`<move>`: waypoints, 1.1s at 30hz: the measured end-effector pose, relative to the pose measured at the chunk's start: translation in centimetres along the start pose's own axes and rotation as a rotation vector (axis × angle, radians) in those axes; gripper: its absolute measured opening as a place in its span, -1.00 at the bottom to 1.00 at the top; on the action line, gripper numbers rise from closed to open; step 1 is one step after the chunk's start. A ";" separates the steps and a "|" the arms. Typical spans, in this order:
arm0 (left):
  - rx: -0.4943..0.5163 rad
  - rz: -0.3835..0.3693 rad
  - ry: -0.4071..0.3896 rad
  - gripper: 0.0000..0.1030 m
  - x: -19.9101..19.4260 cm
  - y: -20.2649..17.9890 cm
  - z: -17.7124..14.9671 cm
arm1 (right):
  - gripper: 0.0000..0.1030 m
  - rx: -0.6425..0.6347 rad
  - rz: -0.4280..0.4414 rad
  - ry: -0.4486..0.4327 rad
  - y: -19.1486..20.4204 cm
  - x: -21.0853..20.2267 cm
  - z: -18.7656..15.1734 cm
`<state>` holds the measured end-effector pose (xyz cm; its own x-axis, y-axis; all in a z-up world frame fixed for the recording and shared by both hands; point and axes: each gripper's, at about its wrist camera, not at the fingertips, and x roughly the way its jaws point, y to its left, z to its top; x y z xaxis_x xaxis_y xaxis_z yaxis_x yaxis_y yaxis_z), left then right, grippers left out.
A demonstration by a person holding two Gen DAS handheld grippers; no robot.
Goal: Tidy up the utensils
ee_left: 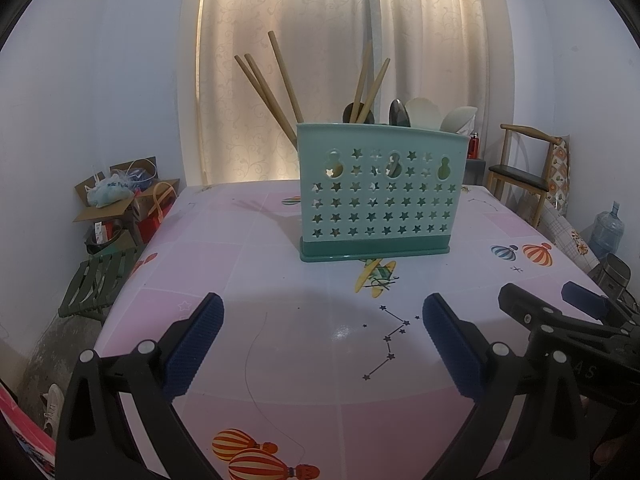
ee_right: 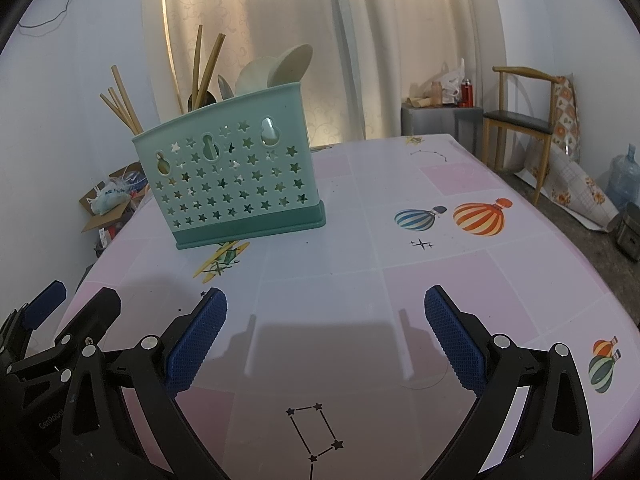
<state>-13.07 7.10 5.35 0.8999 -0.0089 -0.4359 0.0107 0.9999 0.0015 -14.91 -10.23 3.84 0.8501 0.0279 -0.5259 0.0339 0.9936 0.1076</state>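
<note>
Teal caddy: the star-punched plastic utensil holder (ee_left: 378, 196) stands upright on its darker base toward the far edge of the table (ee_left: 280, 320), well apart from both grippers.
Contents: wooden chopsticks (ee_left: 264, 88) lean out of its left end, a second pair (ee_left: 370, 88) sits near the middle, and dark metal spoons (ee_left: 399, 113) and pale soup spoons (ee_left: 424, 114) fill the right end; no loose utensil shows on the patterned cloth.
Left gripper: the left gripper (ee_left: 322, 340) hovers low over the near edge, jaws wide and empty.
Right gripper: the right gripper (ee_right: 326, 336) sits just beside it, jaws equally wide, holding nothing.
Stage: sorting looks complete or nearly so, judging by the bare cloth.
Tipping risk: the holder looks light and top-heavy with long sticks; a nudge to its front wall could topple it.
Snag risk: the splayed chopsticks could catch a passing finger and lever out.
Collision risk: the grippers are close enough to knock together.
</note>
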 end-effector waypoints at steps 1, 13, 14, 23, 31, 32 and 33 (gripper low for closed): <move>0.000 0.000 0.001 0.90 0.0 0.0 0.0 | 0.85 0.000 0.000 0.000 0.0 -0.1 -0.1; -0.001 0.001 0.001 0.90 0.0 0.1 0.0 | 0.85 0.000 0.000 0.000 0.0 0.0 0.0; -0.001 0.000 0.001 0.90 0.0 0.1 0.0 | 0.85 0.000 0.000 0.000 0.0 0.0 0.0; -0.001 0.000 0.002 0.90 0.0 0.1 0.0 | 0.85 0.000 0.000 0.001 0.0 0.0 0.1; 0.000 0.000 0.003 0.90 0.0 0.1 0.0 | 0.85 0.000 0.000 0.002 0.0 0.0 0.0; 0.000 0.000 0.004 0.90 0.0 0.1 -0.1 | 0.85 0.000 0.000 0.003 -0.1 0.0 -0.1; -0.001 0.000 0.005 0.90 -0.1 0.2 -0.2 | 0.85 0.000 0.000 0.004 0.0 0.1 -0.1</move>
<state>-13.21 7.29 5.20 0.8977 -0.0092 -0.4404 0.0107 0.9999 0.0009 -14.89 -10.26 3.74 0.8482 0.0284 -0.5289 0.0338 0.9936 0.1075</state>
